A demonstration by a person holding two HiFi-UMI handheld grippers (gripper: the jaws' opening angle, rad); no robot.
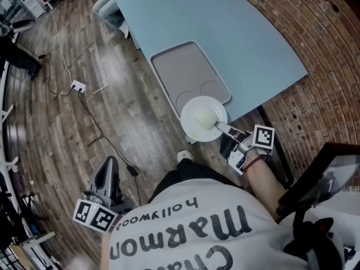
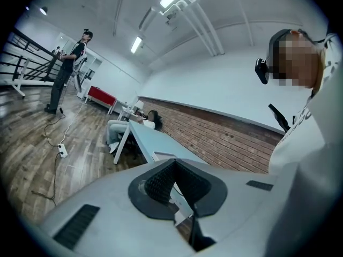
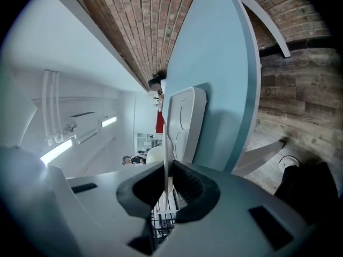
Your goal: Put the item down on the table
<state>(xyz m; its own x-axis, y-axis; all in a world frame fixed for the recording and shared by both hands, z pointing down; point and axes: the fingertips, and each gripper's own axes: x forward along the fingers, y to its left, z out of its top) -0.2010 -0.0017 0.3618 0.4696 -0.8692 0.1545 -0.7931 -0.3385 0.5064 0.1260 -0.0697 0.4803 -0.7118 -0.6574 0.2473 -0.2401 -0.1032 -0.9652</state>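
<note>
Nearest thing: the person's white shirt with dark letters (image 1: 185,229) fills the bottom of the head view.
Right gripper: the right gripper (image 1: 222,128) is squeezed tight on the near rim of the round white plate (image 1: 203,118). In the right gripper view the thin rim sits pinched between the two dark jaws.
Left gripper: the left gripper (image 1: 109,166) hangs low by the person's side, over the wooden floor (image 1: 67,134). Its jaws are pressed together and hold nothing.
Where the plate is: it sticks out from the right gripper toward the table. It lies over the near corner of the grey plastic tray (image 1: 188,72), and part of it hangs past the edge of the pale blue table (image 1: 225,27). I cannot tell how high it floats, or whether it touches.
Which way to go: the table lies ahead of the right gripper and past the plate. I think the plate has to go forward a little and then down.
Nearer hand: the right one. The left one is well apart from the table.
Plate feel: smooth, hard, shallow, with a thin rim.
Tray shape: round corners, a raised rim, two round dips.
Table top: flat and smooth, with one curved side.
</note>
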